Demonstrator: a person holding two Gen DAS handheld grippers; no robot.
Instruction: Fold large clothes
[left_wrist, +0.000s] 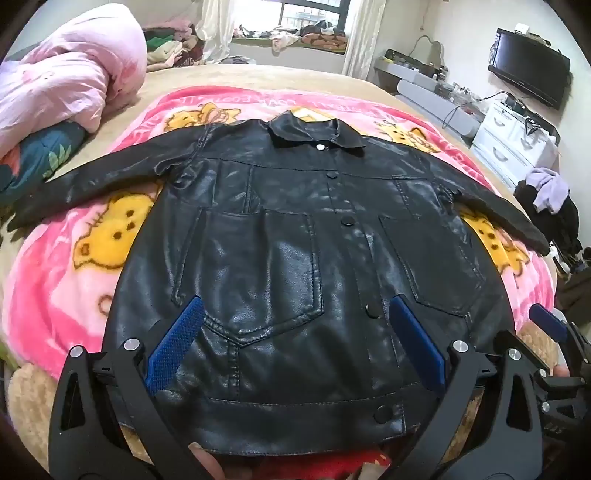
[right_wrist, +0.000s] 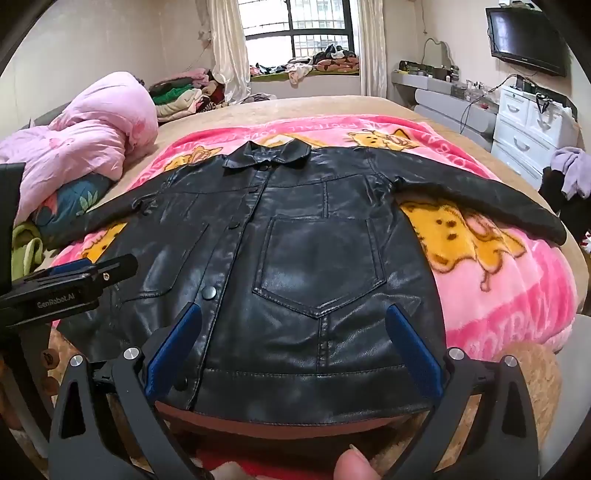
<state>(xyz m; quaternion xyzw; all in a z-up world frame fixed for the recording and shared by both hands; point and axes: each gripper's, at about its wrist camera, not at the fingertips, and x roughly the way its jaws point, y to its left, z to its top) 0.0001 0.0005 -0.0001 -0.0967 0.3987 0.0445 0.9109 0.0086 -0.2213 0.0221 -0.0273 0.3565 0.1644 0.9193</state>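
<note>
- Glossy black faux-leather jacket (left_wrist: 295, 236) spread flat, front up and buttoned, on pink cartoon-print fleece blanket (left_wrist: 55, 295); collar far, hem nearest.
- Long axis straight ahead of both tongs; sleeves out to either side.
- Left gripper (left_wrist: 295, 347): spread wide, empty, over hem left of the button line.
- Right gripper (right_wrist: 293, 347): spread wide, empty, over hem at right pocket; probably nearer right sleeve (right_wrist: 480, 199).

A shiny black jacket (left_wrist: 295, 240) lies flat in the middle of the frame, front up, buttons closed, collar at the top, sleeves spread out sideways.
</note>
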